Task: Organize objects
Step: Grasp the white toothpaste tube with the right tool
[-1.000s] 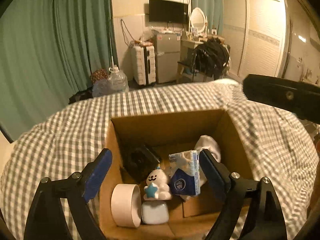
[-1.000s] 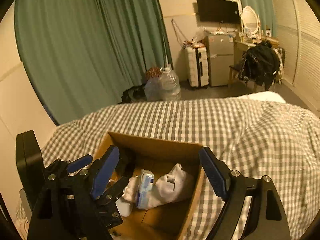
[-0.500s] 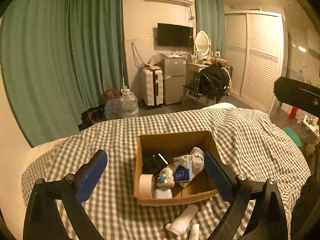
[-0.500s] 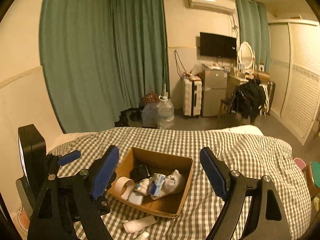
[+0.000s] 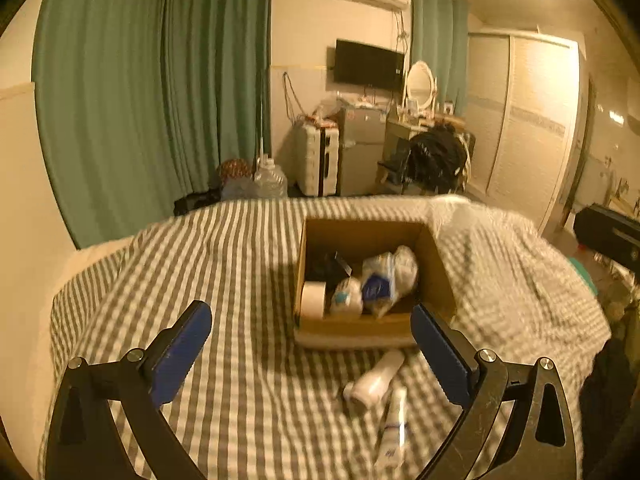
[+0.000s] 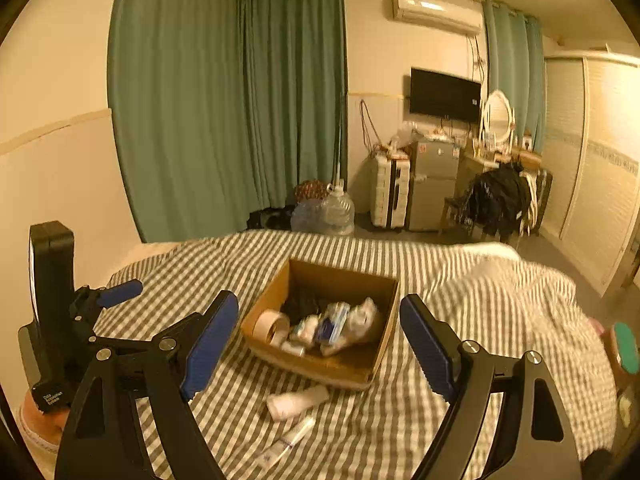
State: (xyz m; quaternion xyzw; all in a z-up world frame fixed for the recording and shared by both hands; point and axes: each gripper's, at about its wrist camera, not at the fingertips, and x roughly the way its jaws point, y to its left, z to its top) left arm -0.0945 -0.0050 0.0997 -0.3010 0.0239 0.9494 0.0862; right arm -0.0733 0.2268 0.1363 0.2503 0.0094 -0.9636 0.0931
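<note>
Above the checked bed (image 5: 248, 280), both grippers hover, fingers spread wide.

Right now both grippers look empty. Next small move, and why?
Probably lower the left gripper toward the white bottle lying on the checked bedspread just in front of the cardboard box. Both grippers are open and hold nothing, and that bottle and a thin tube are still outside the box.
</note>
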